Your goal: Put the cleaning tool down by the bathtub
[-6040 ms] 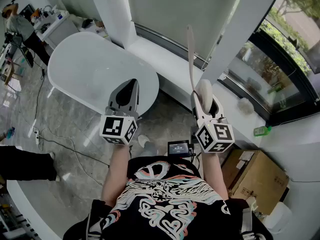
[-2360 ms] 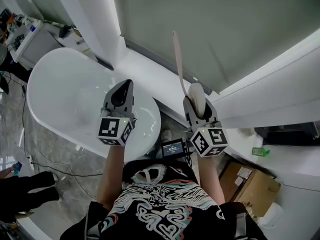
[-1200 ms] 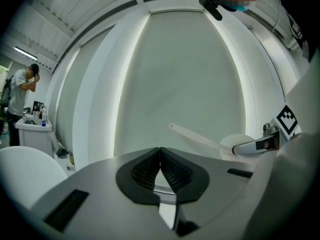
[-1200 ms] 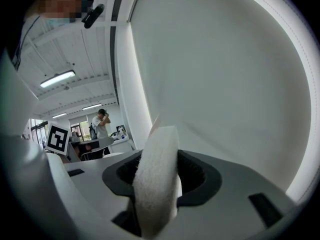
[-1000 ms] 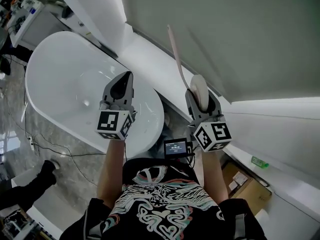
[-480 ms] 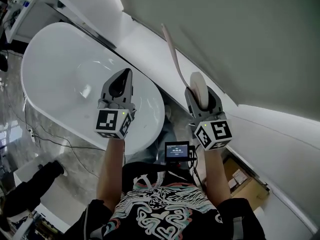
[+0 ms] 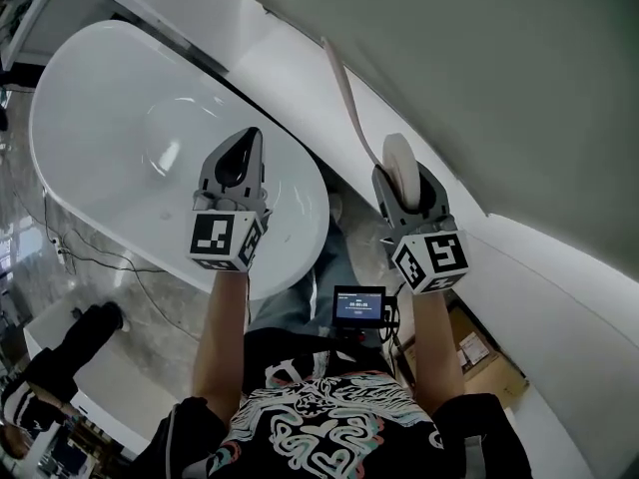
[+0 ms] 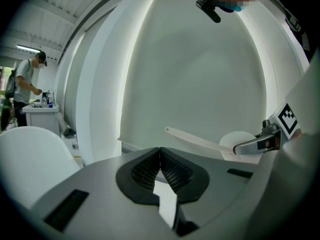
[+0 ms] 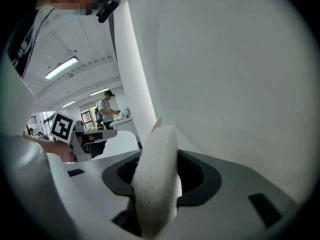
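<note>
Changed: since the earlier head views you have swung toward the bathtub (image 7: 100,118), and its near end now lies directly beneath your left claw (image 7: 247,150).
Right claw (image 7: 403,188): pinching the cleaning tool (image 9: 156,179) by its white sponge head, which stands edge-on between the pads.
Cleaning tool: the handle runs up and away from the right claw's tips, above the ledge (image 7: 285,73). It appears to touch nothing except the claw.
Left claw: pressed together, pads meeting, nothing between them. It is beside the right claw but well apart from it.
Bathtub: below and ahead of the left claw, to the left of the right claw.
Ledge: white, beyond both claws, behind the tub.
Done: you have brought the tool to the tub's side, and the grip looks secure.
Left to do: as far as the views show, the whole put-down. You have yet to lower the right claw beside the tub, rest the tool and spread the jaws. The tool is in the air and not yet set down.
</note>
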